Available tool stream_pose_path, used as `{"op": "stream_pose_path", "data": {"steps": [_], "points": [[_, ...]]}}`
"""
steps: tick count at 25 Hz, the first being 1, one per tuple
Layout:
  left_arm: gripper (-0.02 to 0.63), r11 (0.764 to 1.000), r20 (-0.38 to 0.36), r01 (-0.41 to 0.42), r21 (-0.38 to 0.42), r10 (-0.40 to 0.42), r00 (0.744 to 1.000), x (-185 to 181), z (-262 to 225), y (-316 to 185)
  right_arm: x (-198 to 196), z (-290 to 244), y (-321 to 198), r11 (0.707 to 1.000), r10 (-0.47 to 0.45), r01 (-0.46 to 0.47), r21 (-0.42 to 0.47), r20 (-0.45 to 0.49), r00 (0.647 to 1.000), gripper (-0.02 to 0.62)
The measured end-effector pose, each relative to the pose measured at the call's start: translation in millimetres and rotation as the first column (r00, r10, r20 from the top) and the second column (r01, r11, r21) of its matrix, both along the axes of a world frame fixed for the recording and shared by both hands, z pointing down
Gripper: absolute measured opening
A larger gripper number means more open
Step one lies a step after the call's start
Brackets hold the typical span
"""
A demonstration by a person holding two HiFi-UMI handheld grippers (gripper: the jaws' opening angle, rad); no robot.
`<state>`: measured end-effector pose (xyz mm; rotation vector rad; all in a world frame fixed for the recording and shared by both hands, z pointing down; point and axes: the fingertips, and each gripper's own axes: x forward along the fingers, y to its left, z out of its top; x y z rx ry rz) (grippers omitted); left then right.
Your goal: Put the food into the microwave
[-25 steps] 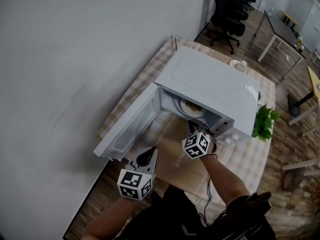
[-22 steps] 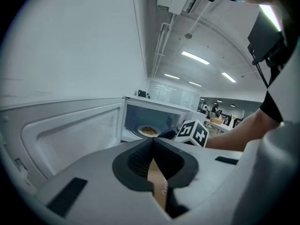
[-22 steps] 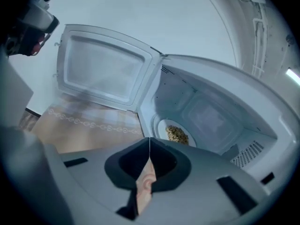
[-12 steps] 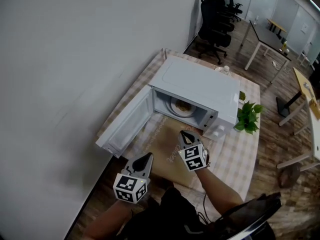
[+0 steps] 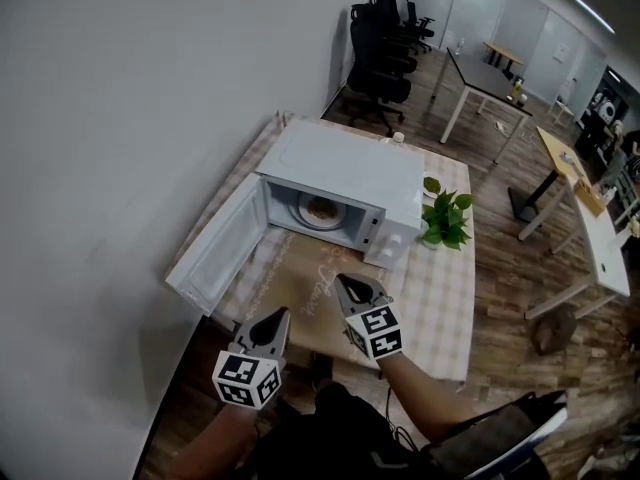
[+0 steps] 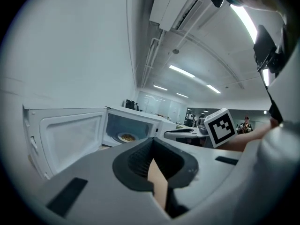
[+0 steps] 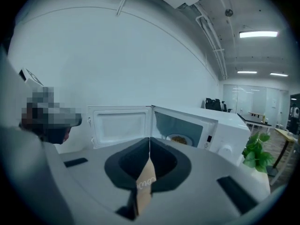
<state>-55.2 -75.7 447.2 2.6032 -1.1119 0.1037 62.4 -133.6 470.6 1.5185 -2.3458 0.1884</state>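
A white microwave point(image 5: 345, 168) stands on the checked table with its door point(image 5: 215, 250) swung open to the left. Inside it lies a plate of food point(image 5: 320, 208), which also shows in the left gripper view as the plate point(image 6: 125, 137) and in the right gripper view as the plate point(image 7: 179, 138). My left gripper point(image 5: 272, 320) hovers off the table's near edge, shut and holding nothing. My right gripper point(image 5: 350, 288) is over the brown mat point(image 5: 300, 286) in front of the microwave, also shut and holding nothing. Both point toward the microwave point(image 7: 206, 125), well short of it.
A potted green plant point(image 5: 445, 220) stands right of the microwave. The wall runs close along the left side. Black office chairs point(image 5: 385, 18) and desks point(image 5: 490, 73) stand beyond the table on the wooden floor.
The right gripper has pulled back from the microwave's opening toward me. The view has backed away and both grippers are now farther from the microwave. The plate stays inside.
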Motion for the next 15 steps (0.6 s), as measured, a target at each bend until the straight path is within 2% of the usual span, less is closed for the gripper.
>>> {"op": "stream_pose_path", "data": {"steps": [4, 11, 15], "points": [[0.008, 1.000, -0.026, -0.011, 0.001, 0.011, 1.000, 6.5, -3.6, 6.2, 10.9, -18.2, 18.2, 0.999, 0.018, -0.020, 0.028, 0.049, 0.999, 0.011], [0.008, 1.000, -0.043, 0.019, 0.022, -0.018, 0.999, 25.2, -22.5, 4.5, 35.1, -52.4, 35.6, 0.996, 0.003, -0.017, 0.089, 0.156, 0.988, 0.009], [0.008, 0.999, -0.054, 0.040, 0.012, -0.040, 0.998, 39.9, -32.0, 7.1, 57.0, -59.1, 38.7, 0.997, 0.005, -0.019, 0.078, 0.174, 0.985, 0.009]]}}
